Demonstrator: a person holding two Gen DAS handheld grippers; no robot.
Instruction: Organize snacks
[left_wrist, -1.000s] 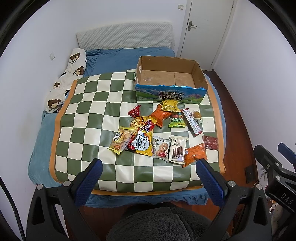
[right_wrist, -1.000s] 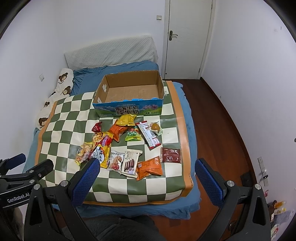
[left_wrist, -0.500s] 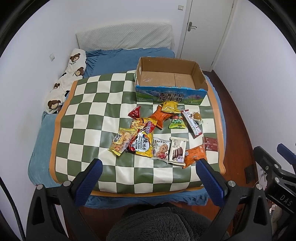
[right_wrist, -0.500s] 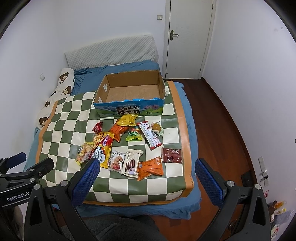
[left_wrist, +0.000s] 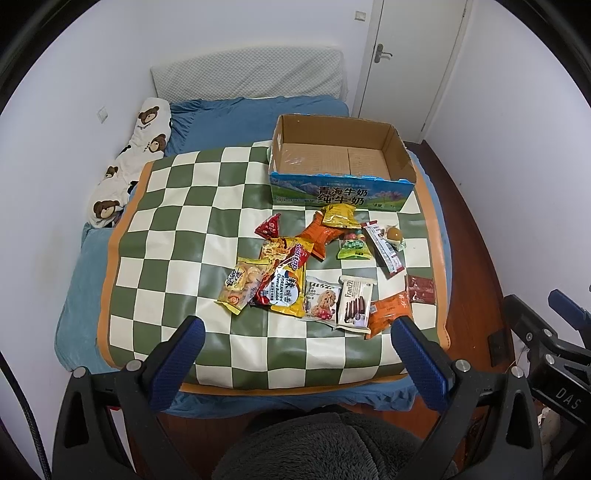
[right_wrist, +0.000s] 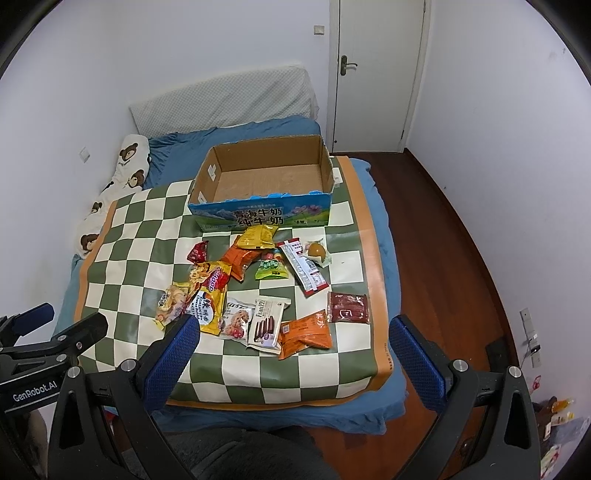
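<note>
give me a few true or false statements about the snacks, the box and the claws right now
1. The cardboard box has no snacks in it. True.
2. The left claw grips a snack. False: it is open and holds nothing.
3. The snacks lie on the checkered mat. True.
4. The dark red packet lies inside the box. False: it lies on the mat near the right edge.
5. The right claw is open. True.

carton (left_wrist: 341, 194): 青海牛奶 纯牛奶 | wafer pack (left_wrist: 355, 302): Franzzi | yellow bag (left_wrist: 286, 291): Korean Cheese Buldak
</note>
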